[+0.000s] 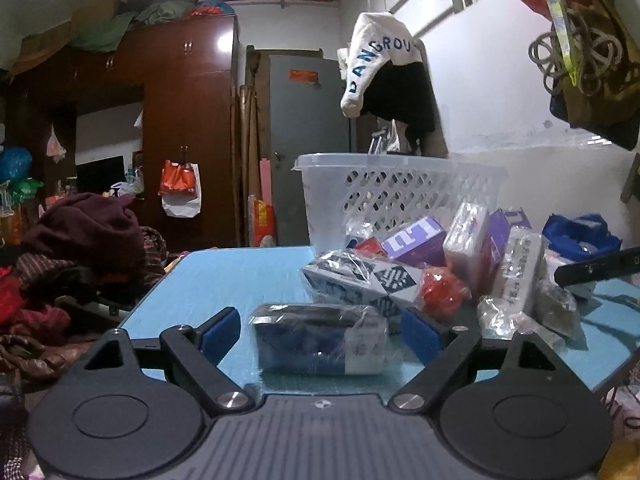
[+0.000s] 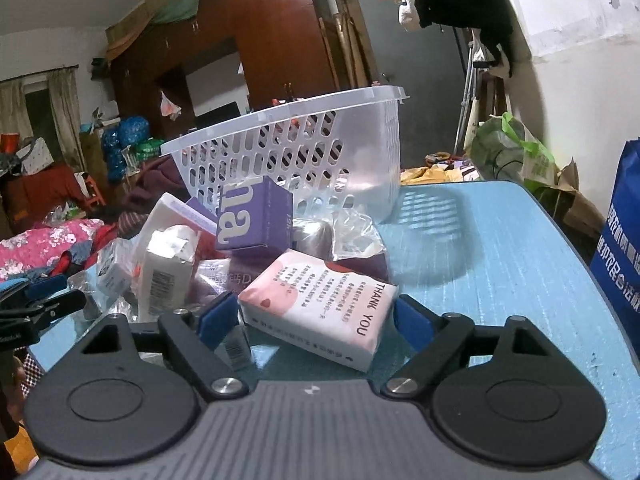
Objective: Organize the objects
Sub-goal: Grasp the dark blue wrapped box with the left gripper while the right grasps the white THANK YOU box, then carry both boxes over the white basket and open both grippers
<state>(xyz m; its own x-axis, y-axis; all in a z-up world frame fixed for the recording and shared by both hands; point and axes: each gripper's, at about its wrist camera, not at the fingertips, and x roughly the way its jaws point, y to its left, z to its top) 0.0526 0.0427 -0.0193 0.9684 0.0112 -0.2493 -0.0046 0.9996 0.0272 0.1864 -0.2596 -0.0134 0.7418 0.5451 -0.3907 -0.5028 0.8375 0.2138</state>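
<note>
A pile of wrapped packages lies on the light blue table point(image 1: 224, 280). My left gripper point(image 1: 320, 332) is open, its blue pads either side of a dark blue plastic-wrapped pack point(image 1: 320, 338) without touching it. My right gripper point(image 2: 316, 320) is open around a white and pink "THANK YOU" box point(image 2: 320, 304); its left pad looks close to or touching the box corner. A white perforated basket point(image 1: 396, 192) stands behind the pile and also shows in the right wrist view point(image 2: 304, 152). A purple box point(image 2: 252, 220) leans on the pile.
A blue-and-white patterned box point(image 1: 360, 280), a red wrapped item point(image 1: 440, 292) and grey packs point(image 1: 516, 272) crowd the pile. Clothes heap point(image 1: 80, 248) beside the table's left edge. A blue bag point(image 2: 620, 248) stands at the right edge. The left gripper shows in the right view point(image 2: 36, 300).
</note>
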